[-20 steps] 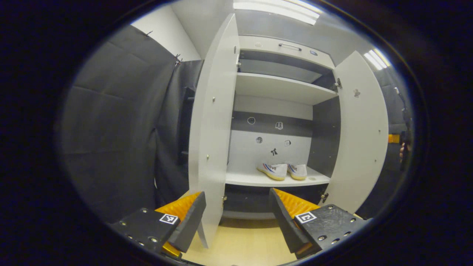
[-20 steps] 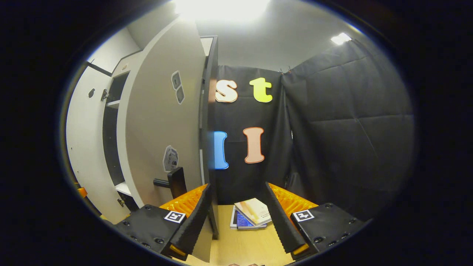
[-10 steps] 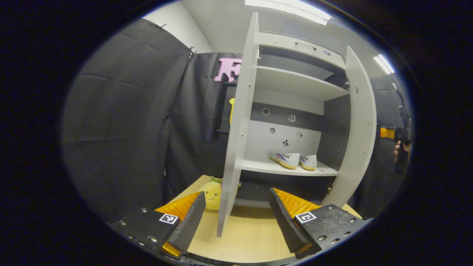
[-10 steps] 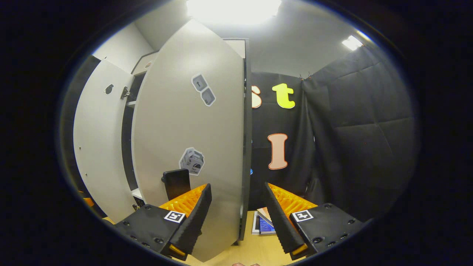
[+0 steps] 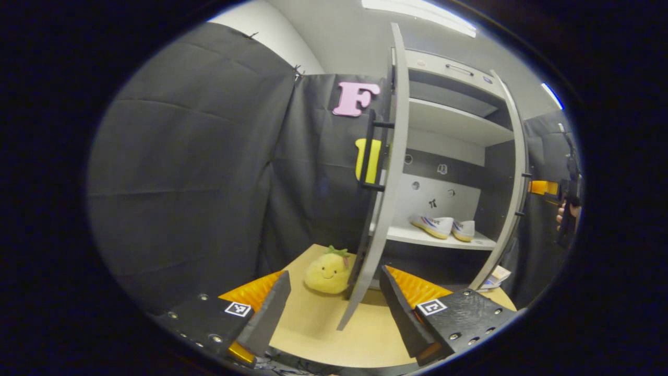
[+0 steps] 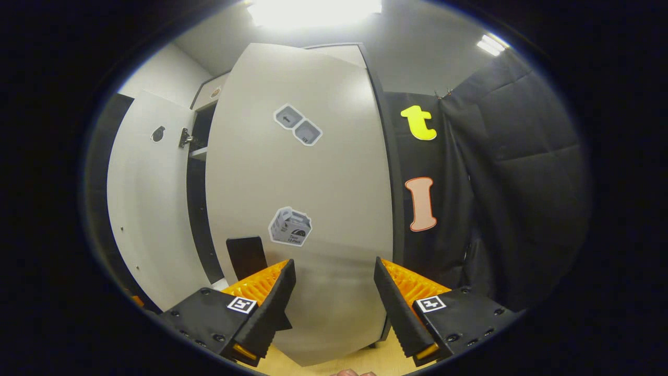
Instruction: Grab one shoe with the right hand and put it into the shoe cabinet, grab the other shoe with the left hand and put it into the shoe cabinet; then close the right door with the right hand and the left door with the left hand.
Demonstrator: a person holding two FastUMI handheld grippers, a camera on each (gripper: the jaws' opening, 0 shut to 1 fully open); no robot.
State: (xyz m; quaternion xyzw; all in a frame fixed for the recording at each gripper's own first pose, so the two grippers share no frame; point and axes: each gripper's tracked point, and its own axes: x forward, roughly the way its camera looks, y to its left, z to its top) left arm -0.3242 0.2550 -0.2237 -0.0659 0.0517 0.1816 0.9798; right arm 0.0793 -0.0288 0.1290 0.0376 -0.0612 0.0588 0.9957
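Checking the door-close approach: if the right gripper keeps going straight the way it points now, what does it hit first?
Most likely the outer face of the right door. The right gripper, jaws open, points squarely at that panel, just right of the door's dark handle. How near the panel is cannot be judged.

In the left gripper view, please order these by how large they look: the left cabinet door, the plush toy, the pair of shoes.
1. left cabinet door, by far the largest, though seen nearly edge-on.
2. plush toy.
3. pair of shoes, which looks close to the toy in size; the pair sits farther back, so this order is unsure.
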